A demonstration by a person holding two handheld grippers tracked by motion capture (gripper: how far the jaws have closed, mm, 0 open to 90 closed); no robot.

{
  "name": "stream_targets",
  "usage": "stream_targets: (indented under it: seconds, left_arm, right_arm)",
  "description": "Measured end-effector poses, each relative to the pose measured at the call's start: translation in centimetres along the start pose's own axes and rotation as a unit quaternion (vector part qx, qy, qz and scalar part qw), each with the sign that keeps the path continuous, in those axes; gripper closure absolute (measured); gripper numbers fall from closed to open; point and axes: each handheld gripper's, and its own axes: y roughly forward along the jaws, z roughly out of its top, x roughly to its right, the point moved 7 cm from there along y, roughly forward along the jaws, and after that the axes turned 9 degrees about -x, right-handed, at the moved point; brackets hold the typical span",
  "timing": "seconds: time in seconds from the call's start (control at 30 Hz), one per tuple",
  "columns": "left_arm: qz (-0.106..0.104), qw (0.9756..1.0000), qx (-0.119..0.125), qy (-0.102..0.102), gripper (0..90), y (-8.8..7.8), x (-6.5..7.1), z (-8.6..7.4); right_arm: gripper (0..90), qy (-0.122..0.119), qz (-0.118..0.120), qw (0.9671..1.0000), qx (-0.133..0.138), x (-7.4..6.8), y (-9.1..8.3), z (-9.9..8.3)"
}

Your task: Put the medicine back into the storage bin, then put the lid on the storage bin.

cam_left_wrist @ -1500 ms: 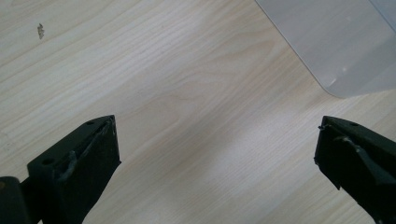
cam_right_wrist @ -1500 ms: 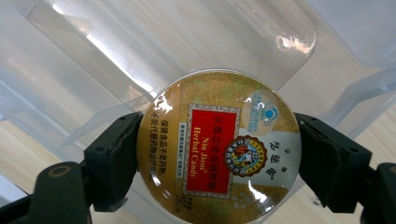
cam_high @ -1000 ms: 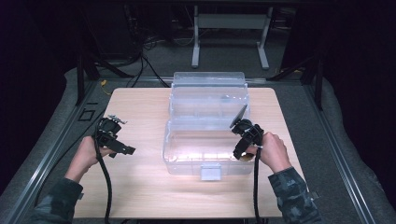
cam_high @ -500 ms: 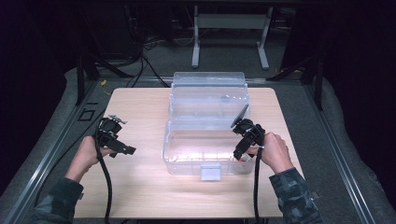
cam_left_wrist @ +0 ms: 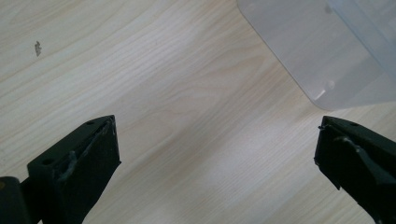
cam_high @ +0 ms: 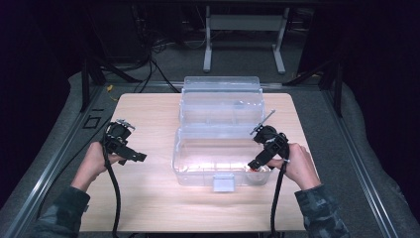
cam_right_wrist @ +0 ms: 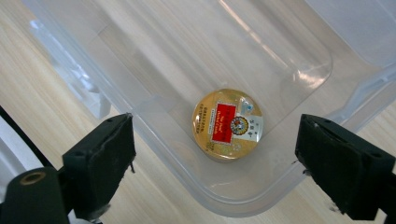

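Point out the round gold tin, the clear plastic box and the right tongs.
round gold tin (cam_right_wrist: 228,123), right gripper view, its red label.
clear plastic box (cam_high: 198,168), high view, its near wall.
right tongs (cam_right_wrist: 215,175), right gripper view, midway between its tips.

A light wooden table (cam_high: 148,208) with pale grain fills the middle of the scene, its top square to the camera. In the left gripper view a small dark speck (cam_left_wrist: 37,46) marks the wood. Grey matting (cam_high: 346,124) covers the floor round the table. A metal rail (cam_high: 57,156) runs along the table's left side and another rail (cam_high: 359,158) along its right. Beyond the far edge stands a white metal stand (cam_high: 245,22) on two legs. Black cables (cam_high: 158,64) lie on the floor at far left, and a small yellow scrap (cam_high: 110,89) lies near the table's far left corner
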Motion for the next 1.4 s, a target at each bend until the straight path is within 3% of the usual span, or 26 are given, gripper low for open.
stream_targets:
  seconds: [0.57,1.4]
  left_arm:
    - [0.000,0.9996,0.018,0.022,0.1,-0.7,1.2,3.6]
    - [-0.009,0.9961,0.063,0.061,0.1,-1.9,3.7,9.7]
  right_arm:
    - [14.7,-0.015,0.005,0.9992,0.037,-1.3,0.8,-1.0]
    - [14.0,-0.023,0.008,0.9991,0.036,-2.4,2.1,-1.1]
